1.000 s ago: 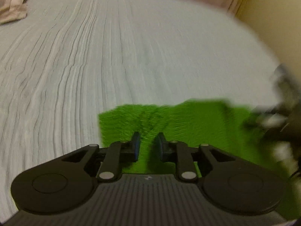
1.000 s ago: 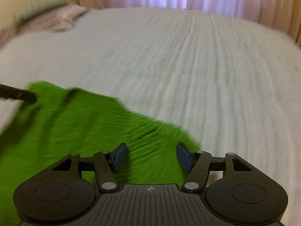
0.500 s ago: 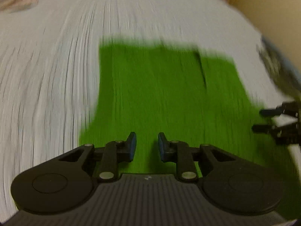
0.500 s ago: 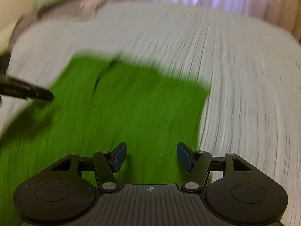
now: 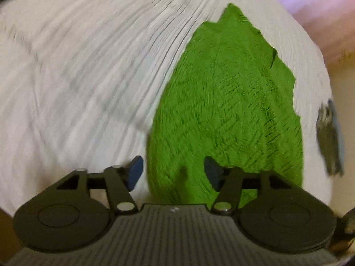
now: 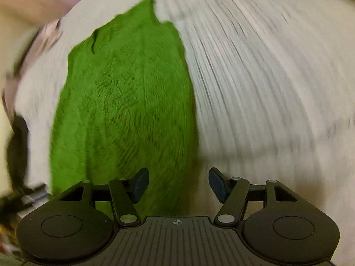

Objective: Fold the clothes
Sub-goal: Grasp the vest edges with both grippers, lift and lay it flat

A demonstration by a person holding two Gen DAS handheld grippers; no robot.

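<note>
Both tools have swung aside, left tool (image 5: 173,171) opening, right tool (image 6: 177,185) agape, above the green garment (image 5: 226,102).

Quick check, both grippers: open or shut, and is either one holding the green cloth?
Left gripper: opening, nothing held; green cloth lies flat below.
Right gripper: open, nothing held.

blur: motion is smearing both views | green garment (image 5: 226,102): its near end is disappearing behind the left hand-held gripper (image 5: 173,170) body | grey-blue thing (image 5: 330,137) right of the garment: too blurred to identify | dark shape (image 6: 17,148) left of the garment: unreadable, being cut by the frame edge
</note>
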